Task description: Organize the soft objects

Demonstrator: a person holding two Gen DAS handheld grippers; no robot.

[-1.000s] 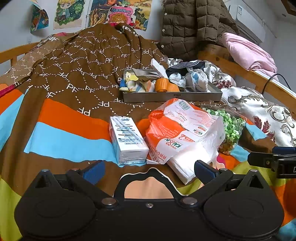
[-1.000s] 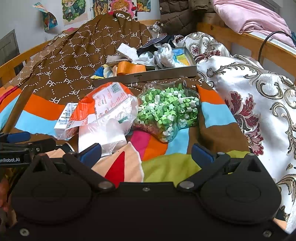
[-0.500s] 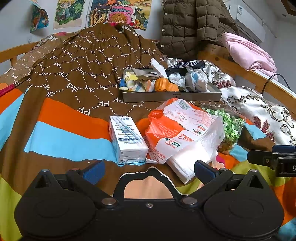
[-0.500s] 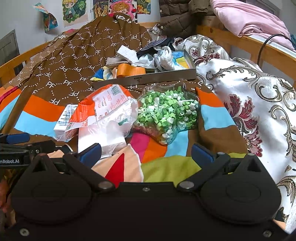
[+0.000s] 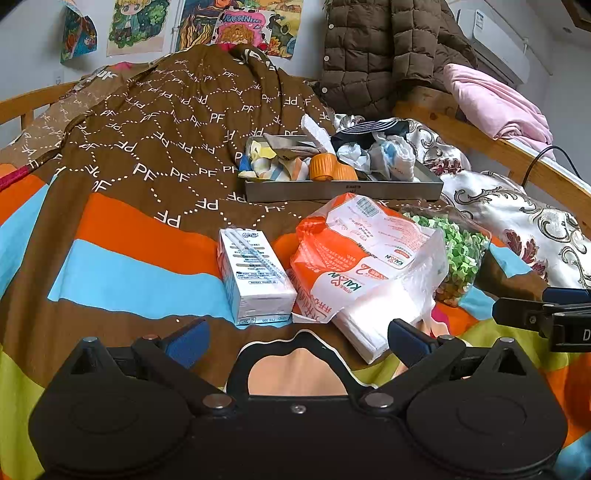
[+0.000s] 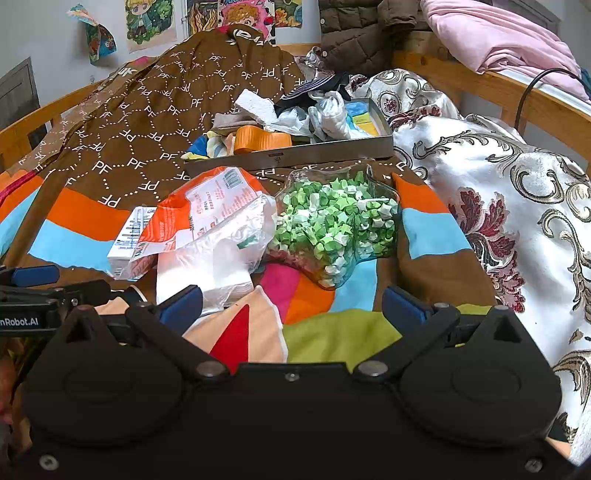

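On the striped bedspread lie a white drink carton (image 5: 255, 277), an orange and white plastic pack of tissues (image 5: 362, 266) (image 6: 207, 229) and a clear bag of green paper stars (image 6: 336, 225) (image 5: 461, 254). Behind them a grey metal tray (image 5: 343, 190) (image 6: 295, 157) holds socks, cloths and an orange ribbed piece (image 5: 328, 168). My left gripper (image 5: 297, 338) hangs open just short of the carton and the tissue pack, nothing between its fingers. My right gripper (image 6: 291, 304) is open too, empty, in front of the tissues and the star bag.
A brown patterned cover (image 5: 177, 140) is heaped at the back left. A white floral quilt (image 6: 509, 206) lies at the right along a wooden bed rail (image 6: 517, 92). A brown padded jacket (image 5: 388, 48) and pink blanket (image 5: 495, 103) hang behind. Posters (image 5: 236, 22) cover the wall.
The right wrist view has crept slightly back, so the star bag and the tray sit a little farther off. The left gripper is nearly still. Both stay open.
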